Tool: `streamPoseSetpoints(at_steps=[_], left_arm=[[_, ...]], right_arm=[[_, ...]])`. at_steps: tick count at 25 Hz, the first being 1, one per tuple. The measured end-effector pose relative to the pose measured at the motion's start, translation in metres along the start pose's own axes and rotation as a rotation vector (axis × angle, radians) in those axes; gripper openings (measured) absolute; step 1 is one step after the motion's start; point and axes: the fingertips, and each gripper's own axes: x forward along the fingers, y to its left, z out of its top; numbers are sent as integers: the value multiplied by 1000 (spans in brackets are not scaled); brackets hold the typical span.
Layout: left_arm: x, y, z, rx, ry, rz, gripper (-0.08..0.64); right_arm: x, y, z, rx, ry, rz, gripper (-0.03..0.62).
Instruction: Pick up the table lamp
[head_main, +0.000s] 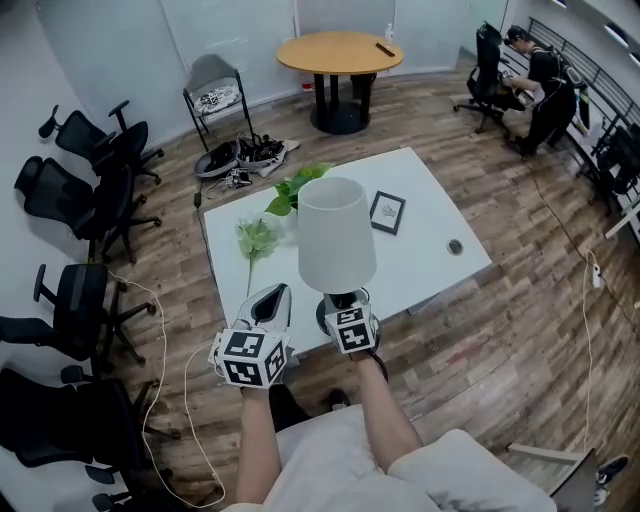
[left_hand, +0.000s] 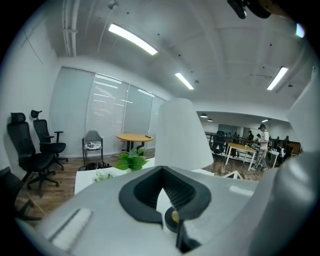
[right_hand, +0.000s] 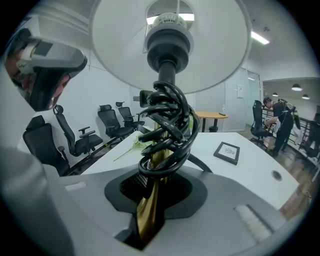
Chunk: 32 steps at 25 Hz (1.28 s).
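The table lamp has a white shade (head_main: 337, 235) on a brass stem (right_hand: 153, 167) with a black cord coiled round it. It stands upright at the front edge of the white table (head_main: 430, 200). My right gripper (head_main: 347, 305) is shut on the stem just below the coil (right_hand: 150, 200), under the shade (right_hand: 170, 45). Whether the dark base rests on the table cannot be told. My left gripper (head_main: 270, 300) hangs just left of the lamp with its jaws together and nothing between them (left_hand: 165, 200). Beyond it rises the shade (left_hand: 181, 135).
On the table lie a green potted plant (head_main: 295, 185), a pale flower sprig (head_main: 255, 240), a small picture frame (head_main: 387, 212) and a small round object (head_main: 455, 246). Black office chairs (head_main: 85, 190) line the left side. A round wooden table (head_main: 340, 52) and a person (head_main: 545, 85) are at the back.
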Motion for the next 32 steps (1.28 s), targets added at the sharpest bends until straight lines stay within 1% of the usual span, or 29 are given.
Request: streamPoseSetpoints(at_steps=[7, 10, 15, 21, 28, 32], left_arm=[[7, -15, -43, -29, 62, 30, 0], [12, -23, -55, -42, 91, 18, 0], [21, -36, -55, -29, 106, -17, 0], [25, -49, -57, -2, 125, -52, 0], [30, -66, -68, 32, 160, -101, 0], [34, -74, -72, 30, 159, -115, 0]], right_arm=[[-30, -19, -2, -25, 7, -9, 101], [-39, -26, -4, -14, 16, -19, 101], [-47, -35, 4, -10, 11, -39, 101], [-58, -41, 5, 6, -2, -55, 103], [-72, -48, -2, 40, -12, -84, 103], [-80, -54, -9, 46, -9, -93, 103]])
